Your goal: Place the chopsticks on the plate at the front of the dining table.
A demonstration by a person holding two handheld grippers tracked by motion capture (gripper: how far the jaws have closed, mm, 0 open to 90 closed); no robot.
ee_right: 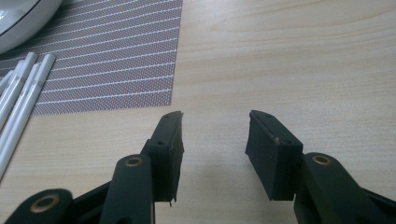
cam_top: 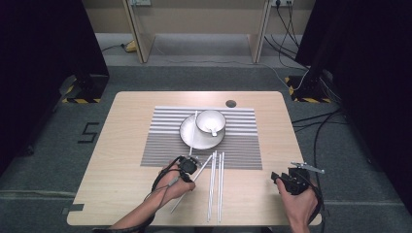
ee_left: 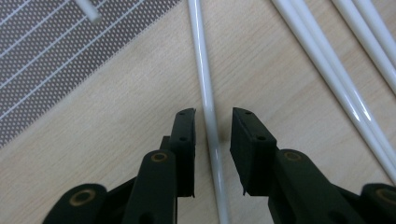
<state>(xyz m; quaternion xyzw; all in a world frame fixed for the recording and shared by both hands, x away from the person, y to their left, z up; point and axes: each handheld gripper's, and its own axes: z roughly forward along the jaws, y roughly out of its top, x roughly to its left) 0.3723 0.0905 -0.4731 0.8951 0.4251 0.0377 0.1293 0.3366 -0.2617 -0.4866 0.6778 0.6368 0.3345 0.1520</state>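
Presently the left gripper [cam_top: 188, 166] sits low over the wooden table [cam_top: 121, 160], just off the near edge of the striped placemat [cam_top: 243, 145]. Its jaws straddle one white chopstick [ee_left: 208, 112] that lies flat on the bare wood; in the left gripper view a gap shows on either side of the stick, so the pads are parted and not pressing on it. That stick lies slanted, its far end toward the mat.

Two pairs of white chopsticks [cam_top: 216, 182] lie side by side just to the right of it, near the table's front edge. One more stick [cam_top: 193, 131] leans across the plate [cam_top: 187, 133] on the mat, and a white bowl [cam_top: 211, 121] with a spoon rests on that plate.

Right gripper [cam_top: 290, 180]: near the front right corner, jaws apart over bare wood, nothing between them.
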